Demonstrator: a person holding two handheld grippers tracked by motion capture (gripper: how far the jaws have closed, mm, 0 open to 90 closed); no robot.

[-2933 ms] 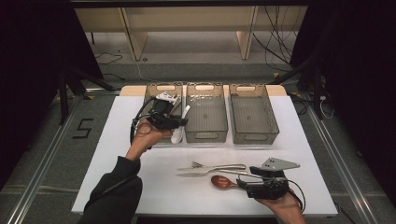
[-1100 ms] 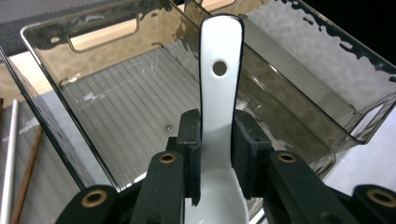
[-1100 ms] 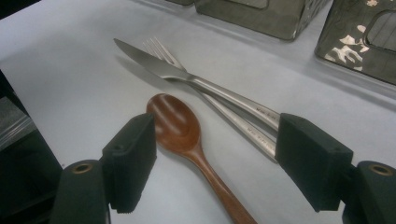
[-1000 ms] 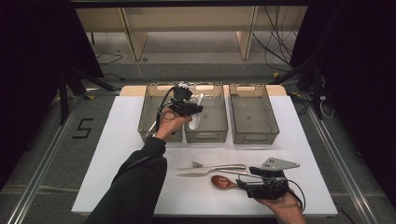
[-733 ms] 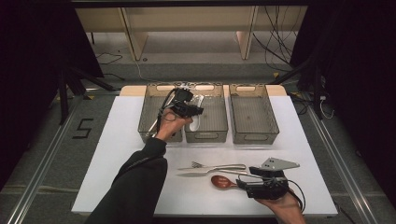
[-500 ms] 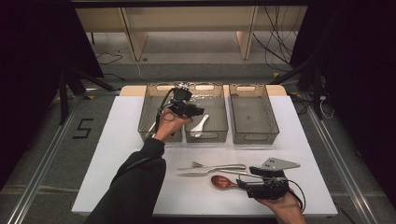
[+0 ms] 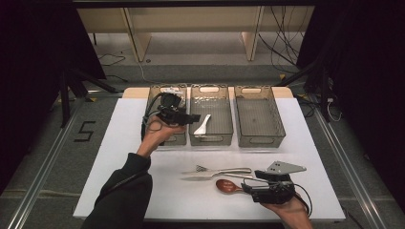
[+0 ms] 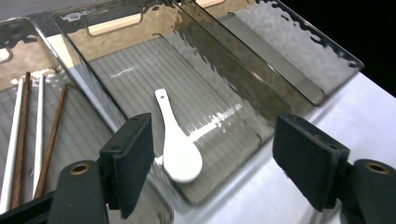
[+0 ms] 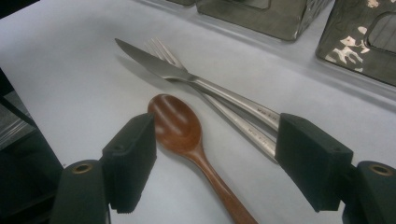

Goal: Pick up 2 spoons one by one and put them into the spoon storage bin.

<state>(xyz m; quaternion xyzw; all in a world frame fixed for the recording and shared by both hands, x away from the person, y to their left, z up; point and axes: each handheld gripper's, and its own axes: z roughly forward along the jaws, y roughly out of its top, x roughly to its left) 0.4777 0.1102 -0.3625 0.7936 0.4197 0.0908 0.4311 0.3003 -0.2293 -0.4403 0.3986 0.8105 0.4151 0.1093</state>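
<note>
**Item 1.** White ceramic soup spoon (image 8: pixel 175 140), short-handled with a deep bowl. It lies flat on the ribbed floor of the middle smoked-plastic bin (image 7: pixel 211 138), toward the bin's near end, bowl toward 6 o'clock and handle toward 12 in the left gripper view. Nothing grips it.

**Item 2.** Left gripper (image 7: pixel 195 117), black, hand-held. In the high view it sits over the seam between the left and middle bins, at 9 o'clock from the soup spoon. Its jaws have just been opening and now stand wide, with nothing pressed between the pads; the spoon shows in the gap below them, resting in the bin.

**Item 3.** Left smoked-plastic bin (image 8: pixel 60 70). It holds slim sticks, some white and some brown wood (image 8: pixel 51 135), laid lengthwise.

**Item 4.** Right smoked-plastic bin (image 7: pixel 259 138), at 3 o'clock from the middle one.

**Item 5.** Right gripper (image 9: pixel 215 154), black, with a grey three-cornered plate on top. It is low over the white table (image 7: pixel 133 191) near the front edge, jaws wide and gripping nothing.

**Item 6.** Reddish-brown wooden spoon (image 9: pixel 187 140), on the table, its neck running between the right gripper's open jaws, bowl toward 11 o'clock.

**Item 7.** Steel table knife (image 9: pixel 187 77) and steel fork (image 9: pixel 161 51), crossed and touching, just beyond the wooden spoon at 1 o'clock.
</note>
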